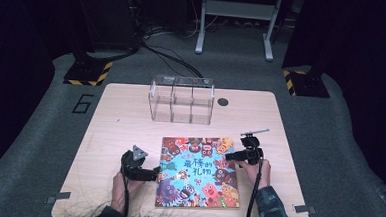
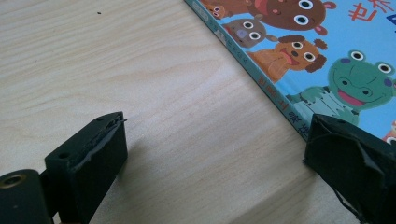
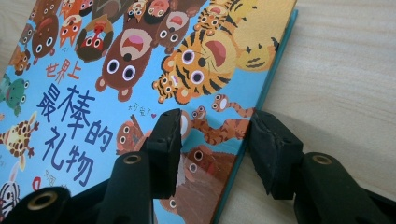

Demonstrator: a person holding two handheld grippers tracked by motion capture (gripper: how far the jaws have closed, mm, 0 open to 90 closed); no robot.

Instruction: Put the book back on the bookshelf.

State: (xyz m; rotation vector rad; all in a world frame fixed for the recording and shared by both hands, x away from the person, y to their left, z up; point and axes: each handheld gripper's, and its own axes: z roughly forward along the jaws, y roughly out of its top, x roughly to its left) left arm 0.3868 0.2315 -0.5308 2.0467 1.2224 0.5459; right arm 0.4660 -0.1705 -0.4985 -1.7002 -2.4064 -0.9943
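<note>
A colourful picture book (image 1: 197, 171) with cartoon animals on a blue cover lies flat on the wooden table (image 1: 120, 114), toward the front right. My left gripper (image 1: 155, 174) rests at the book's left edge. In the left gripper view it (image 2: 215, 144) stands wide open: one jaw on bare wood, the other at the book's spine (image 2: 280, 100). My right gripper (image 1: 231, 155) is at the book's right edge. In the right gripper view it (image 3: 215, 135) is open and straddles that edge, one jaw over the cover (image 3: 116, 70), the other over the table.
A clear plastic box (image 1: 181, 99) with compartments stands at the back middle of the table. A small dark round hole (image 1: 223, 102) lies just right of it. Bare wood extends left of the book. Grey floor surrounds the table.
</note>
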